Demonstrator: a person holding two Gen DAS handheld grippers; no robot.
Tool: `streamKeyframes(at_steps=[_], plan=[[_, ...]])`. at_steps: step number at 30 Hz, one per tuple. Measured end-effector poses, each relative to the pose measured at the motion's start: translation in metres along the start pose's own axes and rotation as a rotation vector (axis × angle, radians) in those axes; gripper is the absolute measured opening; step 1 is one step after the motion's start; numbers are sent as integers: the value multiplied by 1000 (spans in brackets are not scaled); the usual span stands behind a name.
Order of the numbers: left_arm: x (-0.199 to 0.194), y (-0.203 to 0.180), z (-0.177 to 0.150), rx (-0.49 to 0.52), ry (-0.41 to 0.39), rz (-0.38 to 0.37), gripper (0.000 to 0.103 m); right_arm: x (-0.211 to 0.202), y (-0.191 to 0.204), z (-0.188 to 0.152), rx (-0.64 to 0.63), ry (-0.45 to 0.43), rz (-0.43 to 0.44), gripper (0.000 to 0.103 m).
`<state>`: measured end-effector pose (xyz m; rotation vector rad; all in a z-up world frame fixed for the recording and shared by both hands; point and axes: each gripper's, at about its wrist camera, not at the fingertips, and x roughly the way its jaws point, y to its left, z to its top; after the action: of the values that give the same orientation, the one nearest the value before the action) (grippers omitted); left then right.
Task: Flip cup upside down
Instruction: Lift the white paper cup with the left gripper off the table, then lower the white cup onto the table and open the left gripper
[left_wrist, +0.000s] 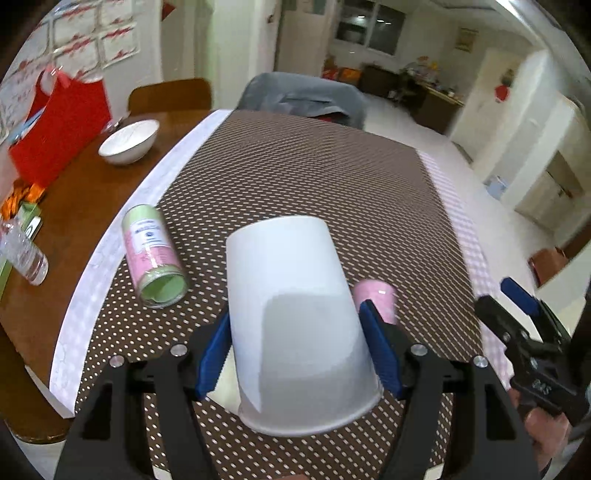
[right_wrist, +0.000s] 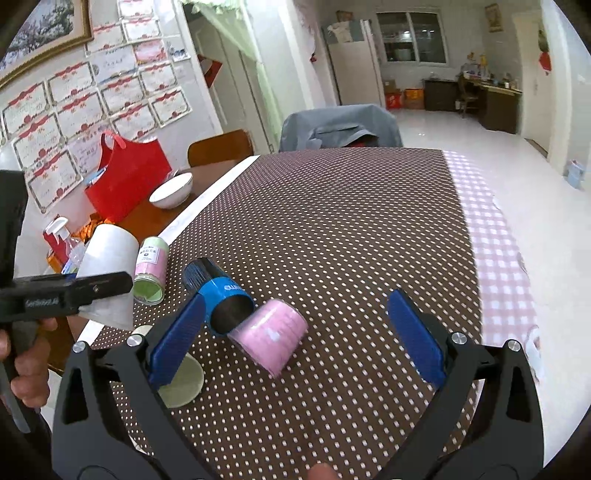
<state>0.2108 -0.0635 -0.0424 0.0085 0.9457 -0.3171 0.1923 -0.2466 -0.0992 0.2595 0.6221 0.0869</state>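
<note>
My left gripper (left_wrist: 295, 339) is shut on a white paper cup (left_wrist: 291, 317). The cup's closed base points away from the camera and its rim is toward me, held above the dotted brown tablecloth (left_wrist: 314, 177). The same cup shows in the right wrist view (right_wrist: 110, 273) at the far left, behind the left gripper's body. My right gripper (right_wrist: 295, 332) is open and empty above the table. A pink cup (right_wrist: 271, 334) lies on its side between its fingers, next to a blue and black cup (right_wrist: 218, 295), also on its side.
A green and pink canister (left_wrist: 153, 254) lies on its side, its lid (right_wrist: 183, 378) on the cloth. A white bowl (left_wrist: 129, 140), red bag (left_wrist: 62, 133) and plastic bottle (left_wrist: 22, 254) sit on the wooden table at left. A chair with a grey jacket (left_wrist: 306, 98) stands at the far edge.
</note>
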Motion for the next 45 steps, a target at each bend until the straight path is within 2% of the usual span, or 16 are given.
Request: streamKeyframes(at_steps=[11,15,17,24,30,33,35,37,40,45], plan=[[-5,-54,-67,158,19,-96,67,-47,-27,-50,74,-33,-74,97],[4,-64,-92,181,52,-123,67,-64,-36,-68,107,-56,-100,97],[14,-70,-104,188,93,-147,67,-69,-40,-75,126,-61,-101,97],[52,-82,-127,227,180,-133,67,-80,-46,-87,141,-87,-100,97],[74,-88,-139,228,224,-119,67,-79,-45,-94,134,-81,-91,97],[80,-90,-138,248,222,-110,67,-80,-44,-95,135,-81,-90,97],[79,-94,-137,266,207,-91,79,-80,-43,-95,135,-79,-88,97],[74,-96,-136,278,179,-94,84,-80,-41,-95,134,-78,-86,97],[64,-95,-134,281,152,-99,85,-81,-38,-95,135,-78,-82,97],[43,-92,-132,271,77,-56,85,-84,-32,-93,130,-82,-66,97]])
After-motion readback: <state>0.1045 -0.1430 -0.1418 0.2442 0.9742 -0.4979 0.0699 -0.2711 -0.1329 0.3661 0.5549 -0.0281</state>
